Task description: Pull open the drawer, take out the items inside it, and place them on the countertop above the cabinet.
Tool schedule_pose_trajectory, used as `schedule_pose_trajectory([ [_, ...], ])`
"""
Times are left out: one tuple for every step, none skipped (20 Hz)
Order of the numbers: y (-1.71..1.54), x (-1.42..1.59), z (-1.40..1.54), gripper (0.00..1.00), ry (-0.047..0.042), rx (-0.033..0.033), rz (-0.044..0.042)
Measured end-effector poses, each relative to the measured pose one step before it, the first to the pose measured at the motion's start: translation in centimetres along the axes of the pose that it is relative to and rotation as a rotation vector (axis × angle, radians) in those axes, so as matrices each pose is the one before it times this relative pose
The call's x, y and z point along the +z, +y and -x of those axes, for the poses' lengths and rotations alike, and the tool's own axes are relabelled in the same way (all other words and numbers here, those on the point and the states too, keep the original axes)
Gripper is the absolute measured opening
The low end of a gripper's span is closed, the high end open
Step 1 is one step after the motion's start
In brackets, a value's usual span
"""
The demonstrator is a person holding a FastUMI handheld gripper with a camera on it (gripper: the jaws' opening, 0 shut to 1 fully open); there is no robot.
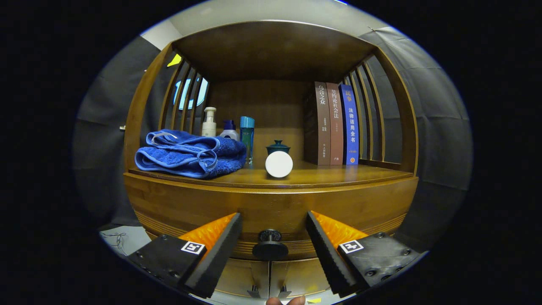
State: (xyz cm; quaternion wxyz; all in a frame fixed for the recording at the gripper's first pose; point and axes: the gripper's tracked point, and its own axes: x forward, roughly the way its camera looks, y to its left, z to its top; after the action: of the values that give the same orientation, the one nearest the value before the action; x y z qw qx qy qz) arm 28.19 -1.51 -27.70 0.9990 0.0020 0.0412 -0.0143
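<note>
So the tool (274,226) was spread wide with nothing in its grip, and the small dark round knob (269,245) of the wooden drawer (271,212) sat right between the two fingers, not touched by either as far as I could tell. The drawer front looked flush with the cabinet, so shut; whatever might be inside was hidden. That fits either a drawer yet to be pulled or one pushed back in, can't say which. Above it, the wooden surface (338,176) carried a folded blue towel (190,154) on the left, a white round-faced thing (279,164) lying near the front edge, a dark green lidded cup (277,147) just behind it, three bottles (229,129) at the far back, and three upright books (336,125) on the right. My guess: the knob is hard, smooth and smallish, so it could slip; pinch it on its narrow stem behind the head. A solid wood drawer probably drags a bit, so a straight pull toward you suits it.
</note>
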Motion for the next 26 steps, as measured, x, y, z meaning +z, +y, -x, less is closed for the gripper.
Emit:
schedule_pose_trajectory([
  [-0.115, 0.636, 0.543, 0.99, -0.00675, -0.00364, -0.00485],
  [-0.048, 0.88, 0.744, 0.99, -0.00845, -0.00562, 0.00101],
  [0.079, 0.878, 0.773, 0.99, -0.00669, -0.00138, 0.00642],
  [0.038, 0.975, 0.834, 0.99, -0.0075, -0.00127, 0.01391],
  [0.009, 1.02, 1.032, 0.99, -0.00623, 0.0027, 0.01407],
  [0.221, 1.081, 1.083, 0.99, -0.00795, 0.00751, 0.00641],
  [0.182, 1.035, 1.056, 0.99, -0.00916, 0.00975, -0.00102],
  [0.234, 1.046, 1.141, 0.99, -0.00452, 0.01178, -0.0053],
  [-0.013, 0.886, 1.08, 0.99, -0.00221, 0.00695, -0.00511],
  [-0.052, 1.015, 1.181, 0.99, -0.00153, 0.00624, -0.00511],
  [-0.076, 1.025, 1.19, 0.99, -0.00063, 0.00167, -0.00602],
  [0.056, 1.111, 1.187, 0.99, -0.00049, 0.00795, -0.01068],
  [-0.006, 1.066, 1.273, 0.99, 0.0011, -0.00014, -0.00692],
  [-0.06, 1.173, 1.29, 0.99, -0.00082, 0.0019, -0.00038],
  [-0.188, 1.161, 1.227, 0.99, -0.00668, -0.00114, 0.00063],
  [0.006, 1.261, 1.309, 0.99, -0.00611, -0.00042, 0.00165],
  [0.608, 0.851, 1.595, 0.99, -0.00311, 0.00063, 0.00312],
  [0.012, 0.988, 1.202, 0.99, -0.0036, -0.00424, 0.01008],
  [0.101, 0.958, 1.233, 0.99, -0.0016, -0.0019, 0.01089],
  [0.092, 0.768, 1.127, 0.99, 0.00491, -0.0012, 0.00486],
  [0.295, 0.58, 1.188, 0.99, 0.00687, 0.00011, 0.0012],
  [0.008, 0.592, 1.098, 0.99, 0.00581, -0.00679, 0.0],
  [0.032, 0.605, 1.171, 0.99, 0.00489, -0.00242, -0.00411],
  [0.121, 0.261, 0.956, 0.99, 0.00802, -0.0001, -0.00908],
  [-0.01, 0.135, 0.883, 0.99, 0.00878, -0.00456, -0.01196],
  [-0.032, 0.229, 0.854, 0.99, 0.00405, -0.00519, -0.00916],
])
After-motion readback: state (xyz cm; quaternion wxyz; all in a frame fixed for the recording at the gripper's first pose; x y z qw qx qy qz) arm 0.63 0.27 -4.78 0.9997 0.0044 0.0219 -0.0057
